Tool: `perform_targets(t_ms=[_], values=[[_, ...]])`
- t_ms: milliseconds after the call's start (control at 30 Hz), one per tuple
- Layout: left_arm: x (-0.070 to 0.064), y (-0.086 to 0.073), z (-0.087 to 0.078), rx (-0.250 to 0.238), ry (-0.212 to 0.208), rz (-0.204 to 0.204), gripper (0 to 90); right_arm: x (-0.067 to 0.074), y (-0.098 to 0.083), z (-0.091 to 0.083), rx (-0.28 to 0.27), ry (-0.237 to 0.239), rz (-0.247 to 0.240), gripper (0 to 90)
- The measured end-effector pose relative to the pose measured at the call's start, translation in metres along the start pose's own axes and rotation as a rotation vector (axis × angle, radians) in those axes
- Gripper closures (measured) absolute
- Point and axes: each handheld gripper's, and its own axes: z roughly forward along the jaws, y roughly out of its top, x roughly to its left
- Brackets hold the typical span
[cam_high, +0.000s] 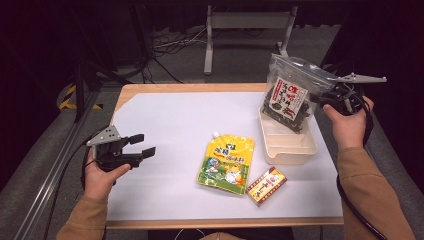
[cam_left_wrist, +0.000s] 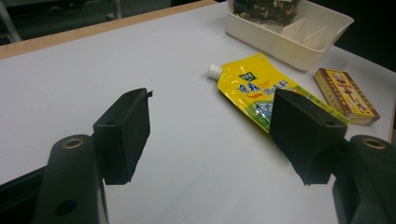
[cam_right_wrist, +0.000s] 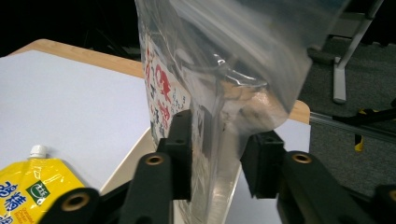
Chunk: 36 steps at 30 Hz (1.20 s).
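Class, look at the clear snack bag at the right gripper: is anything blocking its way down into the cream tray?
Nothing visible: the clear snack bag stands in the cream tray, between the right gripper jaws.

1. Lab or test rig room, not a home.
2. Bench (cam_high: 165, 117) with white sheet, dark surround.
3. Loose cables (cam_high: 167, 45) on grey carpet, metal frame legs (cam_high: 245, 22), hazard tape (cam_high: 67, 97).

High view looks forward and down over the whole desk (cam_high: 165, 120). Left gripper view sits low and close, facing across the desk toward the yellow pouch (cam_left_wrist: 254, 88) and tray (cam_left_wrist: 285, 44). Right gripper view is pressed up against the clear bag (cam_right_wrist: 210, 84); all three views share the pouch.
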Motion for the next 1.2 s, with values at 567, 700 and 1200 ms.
perform_targets(t_ms=[567,700,1200], values=[[-0.005,0.01,0.019,0.027,-0.025,0.041,30.5,0.007,-0.003,-0.027,-0.014,-0.039,-0.014,46.0],[-0.008,0.013,0.025,0.029,-0.036,0.058,32.3,0.007,-0.007,-0.037,-0.02,-0.046,-0.025,45.9],[-0.016,0.019,0.042,0.084,-0.066,0.056,31.3,0.025,-0.026,-0.058,-0.034,0.049,-0.072,43.8]])
